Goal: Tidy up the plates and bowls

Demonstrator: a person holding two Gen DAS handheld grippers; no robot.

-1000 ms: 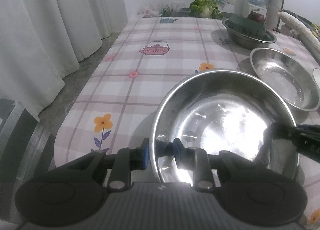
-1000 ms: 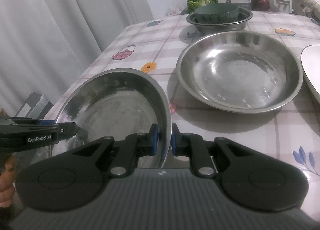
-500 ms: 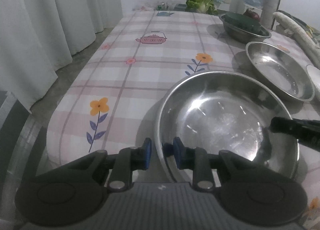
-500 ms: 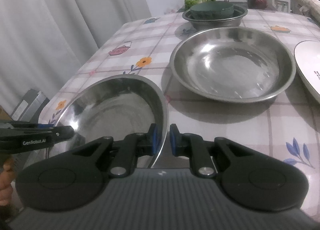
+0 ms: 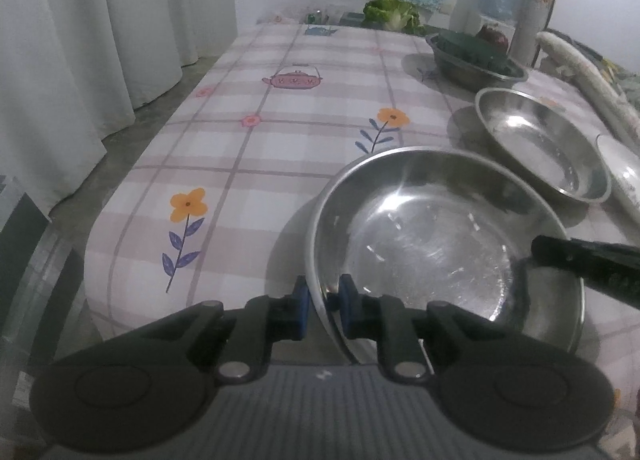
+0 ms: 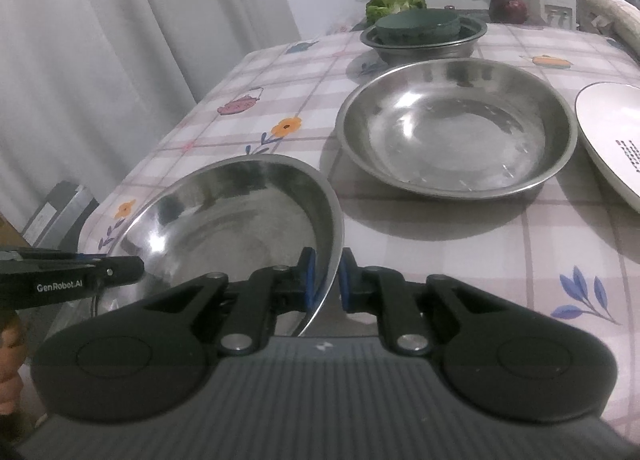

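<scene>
The left gripper [image 5: 323, 302] is clamping the near left rim of a steel bowl [image 5: 432, 244]; its jaws have just been closing, and the blue pads [image 5: 301, 306] are pressing the rim from outside and inside. The right gripper [image 6: 327, 280] is gripping the opposite rim of the same bowl [image 6: 240, 216], jaws fully closed on the thin metal edge. Each tool is appearing in the other's view as a dark bar reaching the bowl's rim. The bowl is sitting at the near corner of the table [image 5: 280, 148], tilted between the two grips; whether its base is touching the tablecloth cannot be told.

Just beyond it, a second steel bowl [image 6: 456, 128] is resting flat on the checked, flower-printed cloth, apart from the held bowl. A white plate [image 6: 612, 136] is lying just beside that second bowl, at the right edge of the right wrist view. Farther back, a third, deeper steel bowl [image 6: 424, 42] is holding a dark green round object [image 6: 418, 24]. A head of lettuce [image 6: 396, 2] is lying behind it near the wall. White curtains [image 5: 80, 40] are hanging along the left side.
</scene>
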